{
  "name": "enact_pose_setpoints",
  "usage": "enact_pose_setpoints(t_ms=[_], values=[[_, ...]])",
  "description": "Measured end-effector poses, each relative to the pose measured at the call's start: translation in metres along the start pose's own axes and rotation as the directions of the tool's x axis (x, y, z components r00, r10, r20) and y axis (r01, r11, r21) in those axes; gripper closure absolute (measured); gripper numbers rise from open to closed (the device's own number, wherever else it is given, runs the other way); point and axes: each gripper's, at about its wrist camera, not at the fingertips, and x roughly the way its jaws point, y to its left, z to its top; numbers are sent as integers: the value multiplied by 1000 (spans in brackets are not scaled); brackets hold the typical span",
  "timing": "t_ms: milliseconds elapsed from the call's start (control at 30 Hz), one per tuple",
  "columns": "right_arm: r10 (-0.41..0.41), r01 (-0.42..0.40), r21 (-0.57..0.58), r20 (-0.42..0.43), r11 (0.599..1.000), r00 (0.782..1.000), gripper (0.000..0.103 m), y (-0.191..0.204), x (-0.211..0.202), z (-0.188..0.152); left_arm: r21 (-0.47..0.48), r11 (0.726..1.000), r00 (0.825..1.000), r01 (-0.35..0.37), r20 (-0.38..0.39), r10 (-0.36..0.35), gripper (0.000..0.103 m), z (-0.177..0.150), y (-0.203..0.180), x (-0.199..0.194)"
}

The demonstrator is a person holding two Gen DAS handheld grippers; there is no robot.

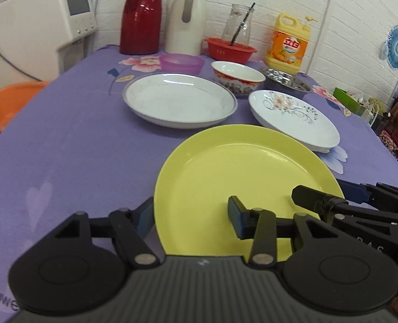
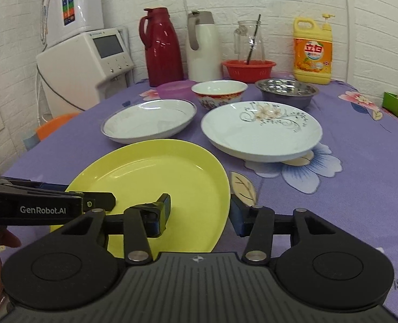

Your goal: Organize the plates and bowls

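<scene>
A yellow plate (image 1: pixel 242 177) (image 2: pixel 155 175) lies near me on the purple cloth. My left gripper (image 1: pixel 190 215) is open and straddles its left rim, one finger outside, one over the plate. My right gripper (image 2: pixel 199 210) is open and straddles its right rim the same way. Each gripper shows in the other's view, the right one (image 1: pixel 333 202) and the left one (image 2: pixel 64 199). Behind lie a silver-rimmed white plate (image 1: pixel 180 99) (image 2: pixel 150 121), a flowered white plate (image 1: pixel 293 118) (image 2: pixel 260 129), a red-patterned bowl (image 1: pixel 236 78) (image 2: pixel 219 92), a steel bowl (image 1: pixel 287 80) (image 2: pixel 286 91) and a purple bowl (image 1: pixel 181 63) (image 2: pixel 173 87).
Along the back wall stand a red thermos (image 2: pixel 161 45), a white thermos (image 2: pixel 201 45), a glass jug in a red basin (image 2: pixel 248 70) and a yellow detergent bottle (image 2: pixel 312 51). A white appliance (image 2: pixel 91 62) stands at the left. The table edge falls off at right.
</scene>
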Motion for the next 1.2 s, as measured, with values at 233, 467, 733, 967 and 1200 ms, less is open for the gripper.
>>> enact_pose_setpoints(t_ms=[233,467,733,967,1200], values=[[94,-95,-29,-37,995,995,9,34,35,7,-44,994,995,-100,-8,100,58,-3,39,-2],[79,-83,-56,-69,995,994,4,40,50,6,-37,995,995,-98,12,99,49,-1,45,14],[103,-101,45,-27,994,994,0,9,39,32,-138,990,999,1,38,4,32,15,65,12],[121,-121,-13,-14,993,993,0,5,64,74,-160,987,995,9,101,7,31,62,85,18],[113,-113,-54,-12,992,994,0,4,120,108,-177,984,996,-21,83,36,31,99,99,58]])
